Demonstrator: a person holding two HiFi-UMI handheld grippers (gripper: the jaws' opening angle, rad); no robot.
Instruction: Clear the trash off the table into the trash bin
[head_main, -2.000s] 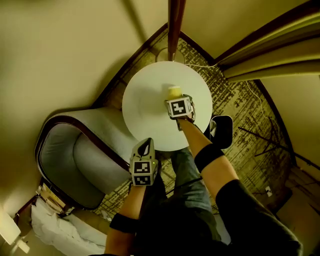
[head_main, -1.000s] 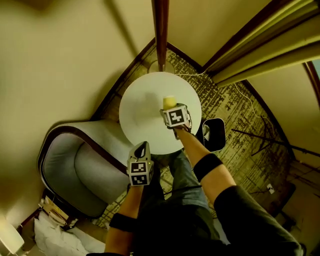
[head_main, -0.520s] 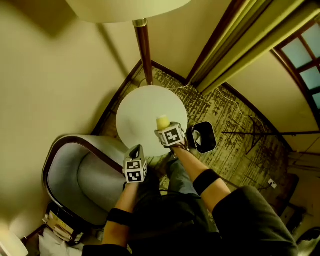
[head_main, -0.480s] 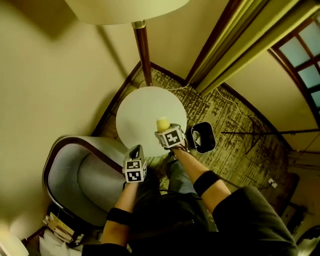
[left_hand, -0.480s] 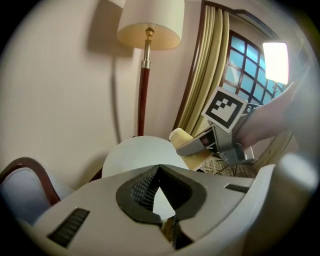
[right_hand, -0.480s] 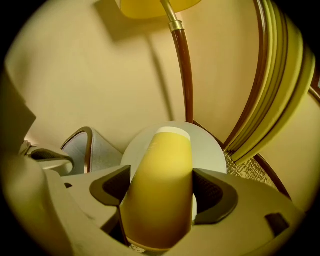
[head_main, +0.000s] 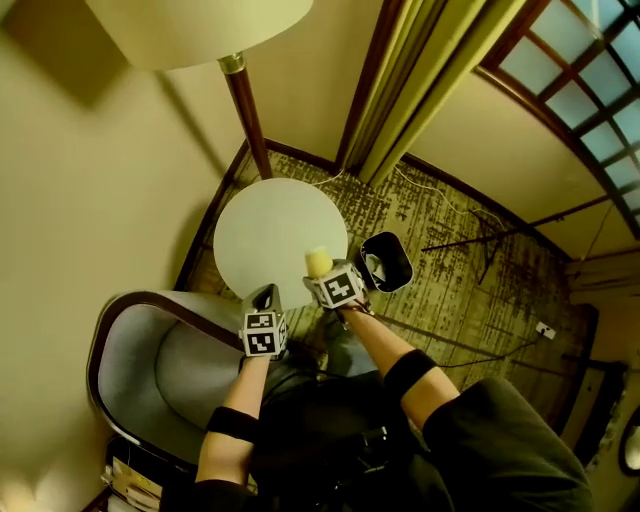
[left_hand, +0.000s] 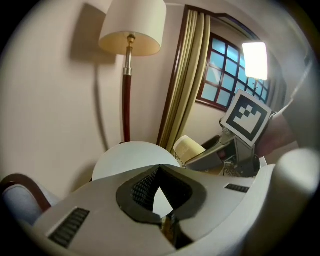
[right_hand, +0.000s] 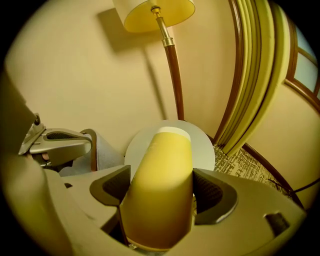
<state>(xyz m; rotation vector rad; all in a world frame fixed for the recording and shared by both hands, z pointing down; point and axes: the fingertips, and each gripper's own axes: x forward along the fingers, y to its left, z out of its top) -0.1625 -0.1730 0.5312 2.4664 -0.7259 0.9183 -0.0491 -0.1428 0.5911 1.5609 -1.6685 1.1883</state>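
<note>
My right gripper is shut on a yellow paper cup, held in the air over the near right edge of the round white table. In the right gripper view the cup fills the gap between the pads, rim pointing away. The black trash bin stands on the floor just right of the cup, with something pale inside it. My left gripper is shut and holds nothing, hanging at the table's near edge; its jaws meet in front of the table top.
A grey armchair with a dark wooden frame stands left of the table. A floor lamp rises behind the table. Curtains and a window are at the back right. Cables lie on the patterned carpet.
The right gripper has lifted the cup from the table's middle and carried it right, toward the bin. The left gripper has also risen. The head view has swung to show more window.
</note>
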